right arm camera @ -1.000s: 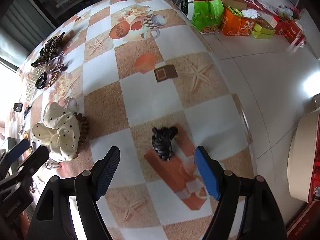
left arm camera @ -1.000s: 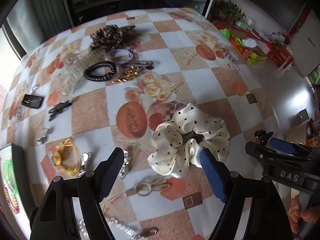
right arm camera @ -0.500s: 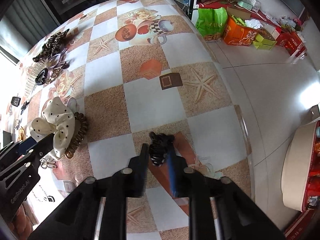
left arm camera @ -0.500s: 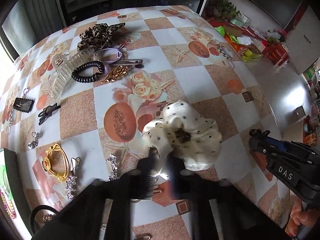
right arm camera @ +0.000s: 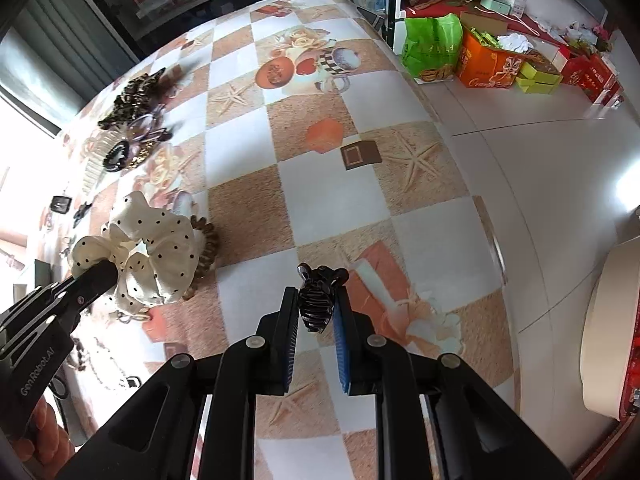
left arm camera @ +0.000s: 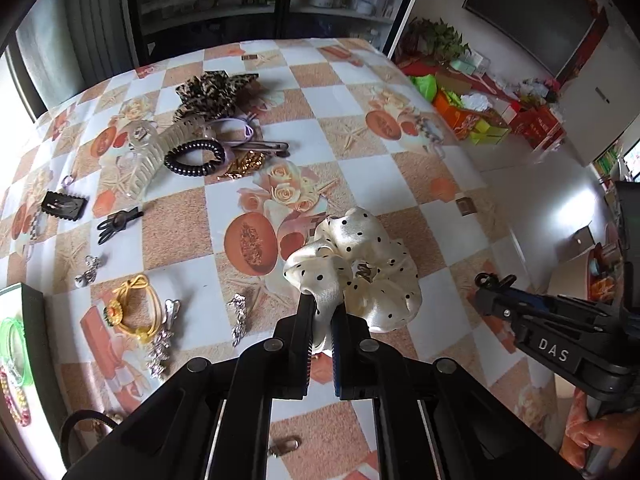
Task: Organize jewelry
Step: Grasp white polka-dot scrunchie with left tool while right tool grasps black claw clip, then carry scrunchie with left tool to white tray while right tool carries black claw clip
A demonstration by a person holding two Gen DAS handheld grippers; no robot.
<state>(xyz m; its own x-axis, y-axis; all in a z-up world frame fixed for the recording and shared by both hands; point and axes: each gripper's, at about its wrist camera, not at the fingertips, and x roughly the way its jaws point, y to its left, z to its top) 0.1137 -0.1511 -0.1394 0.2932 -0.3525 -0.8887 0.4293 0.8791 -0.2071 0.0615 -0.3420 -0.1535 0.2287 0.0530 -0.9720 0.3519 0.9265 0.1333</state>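
My left gripper (left arm camera: 322,309) is shut on the near edge of a cream polka-dot scrunchie (left arm camera: 360,268) and holds it just above the patterned tablecloth (left arm camera: 192,232). The scrunchie also shows in the right wrist view (right arm camera: 148,256), with a brown spiral hair tie (right arm camera: 206,248) lying beside it. My right gripper (right arm camera: 317,300) is shut on a small black claw clip (right arm camera: 318,300) near the table's right edge. The right gripper also shows in the left wrist view (left arm camera: 496,296).
Hair accessories lie across the table: a leopard bow (left arm camera: 212,90), a clear claw clip (left arm camera: 160,156), a black spiral tie (left arm camera: 194,158), a yellow tie (left arm camera: 134,312), silver clips (left arm camera: 239,316). A black tray (left arm camera: 24,320) with bead bracelets sits at the left. Boxes (right arm camera: 488,60) stand on the floor.
Both grippers went from open to shut: the left closed on the scrunchie and lifted it, the right closed on the black claw clip.
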